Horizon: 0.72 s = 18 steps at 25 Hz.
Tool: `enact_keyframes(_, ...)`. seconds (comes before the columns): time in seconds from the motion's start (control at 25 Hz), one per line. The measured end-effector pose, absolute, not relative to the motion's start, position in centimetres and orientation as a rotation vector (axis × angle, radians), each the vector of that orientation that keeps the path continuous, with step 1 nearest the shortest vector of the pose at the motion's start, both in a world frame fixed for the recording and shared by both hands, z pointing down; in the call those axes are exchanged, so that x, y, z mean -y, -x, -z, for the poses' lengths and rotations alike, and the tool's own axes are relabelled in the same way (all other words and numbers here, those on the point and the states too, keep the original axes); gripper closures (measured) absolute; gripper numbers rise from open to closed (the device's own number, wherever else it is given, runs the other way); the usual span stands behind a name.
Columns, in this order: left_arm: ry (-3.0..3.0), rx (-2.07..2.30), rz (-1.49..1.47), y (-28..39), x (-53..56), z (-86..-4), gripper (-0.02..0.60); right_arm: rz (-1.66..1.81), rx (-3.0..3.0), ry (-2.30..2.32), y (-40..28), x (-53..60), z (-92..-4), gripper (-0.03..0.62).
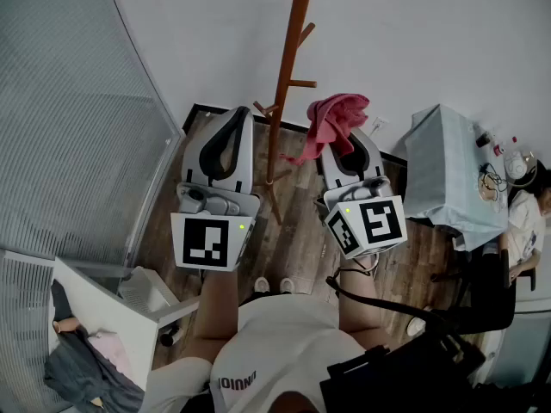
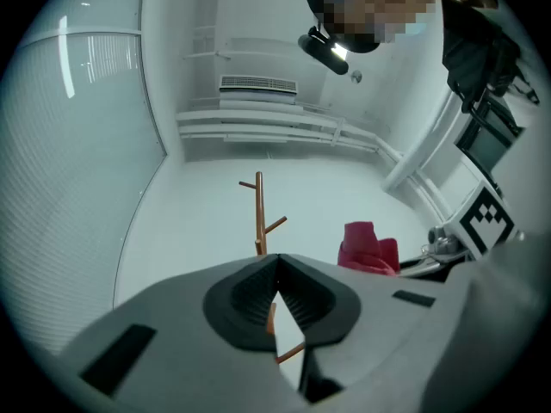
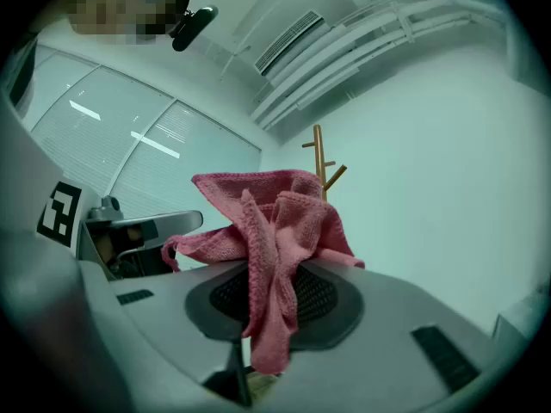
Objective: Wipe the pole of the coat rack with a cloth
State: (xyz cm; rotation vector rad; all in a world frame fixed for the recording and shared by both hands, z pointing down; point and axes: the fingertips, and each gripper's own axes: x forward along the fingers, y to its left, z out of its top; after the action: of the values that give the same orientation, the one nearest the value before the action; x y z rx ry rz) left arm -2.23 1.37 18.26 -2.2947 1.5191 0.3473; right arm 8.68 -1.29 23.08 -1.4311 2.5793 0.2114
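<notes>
Plainly the wiping is not yet under way: the right gripper (image 3: 274,282) is clamped on the pink cloth (image 1: 334,114), which hangs just right of the pole (image 1: 280,101) and seems clear of it, though the steep head view leaves that unsure. Left of the pole, the left gripper (image 2: 275,265) has its jaws pressed together on nothing. The bunched cloth should meet the pole squarely, press lightly, then slide along it, skirting the pegs (image 1: 303,83).

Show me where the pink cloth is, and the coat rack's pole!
pink cloth (image 1: 337,117): head view, on its bunched top.
coat rack pole (image 1: 291,58): head view, on the upper shaft between pegs.
</notes>
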Motion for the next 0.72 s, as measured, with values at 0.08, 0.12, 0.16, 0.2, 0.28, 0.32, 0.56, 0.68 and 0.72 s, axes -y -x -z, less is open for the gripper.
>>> enact_keyframes(0.08,2.291,-1.531,-0.346,2.4,-1.4,-18.4,0.569,-0.211,-2.581,1.433,-8.6,1.3,-23.2,0.5)
enact_keyframes(0.12,2.291,-1.534,-0.347,2.4,-1.3,-18.4,0.568,-0.211,-2.582,1.434,-8.6,1.3,-23.3,0.5)
enact_keyframes(0.16,2.292,-1.534,-0.348,2.4,-1.3,-18.5,0.568,-0.211,-2.582,1.435,-8.6,1.3,-23.3,0.5)
enact_keyframes(0.2,2.293,-1.533,-0.346,2.4,-1.3,-18.5,0.568,-0.211,-2.582,1.435,-8.6,1.3,-23.3,0.5)
enact_keyframes(0.28,2.293,-1.531,-0.341,2.5,-1.3,-18.6,0.569,-0.216,-2.584,1.435,-8.5,1.2,-23.2,0.5)
enact_keyframes(0.32,2.292,-1.53,-0.34,2.6,-1.4,-18.6,0.568,-0.221,-2.586,1.435,-8.4,1.1,-23.2,0.5)
enact_keyframes(0.56,2.297,-1.517,-0.337,2.8,-1.8,-18.6,0.568,-0.226,-2.586,1.416,-7.9,0.8,-23.0,0.5)
enact_keyframes(0.68,2.283,-1.504,-0.38,3.2,-2.0,-18.1,0.569,-0.229,-2.594,1.414,-7.7,1.1,-22.9,0.5)
enact_keyframes(0.72,2.282,-1.501,-0.383,3.5,-2.1,-18.0,0.568,-0.231,-2.596,1.414,-7.4,1.2,-22.9,0.5)
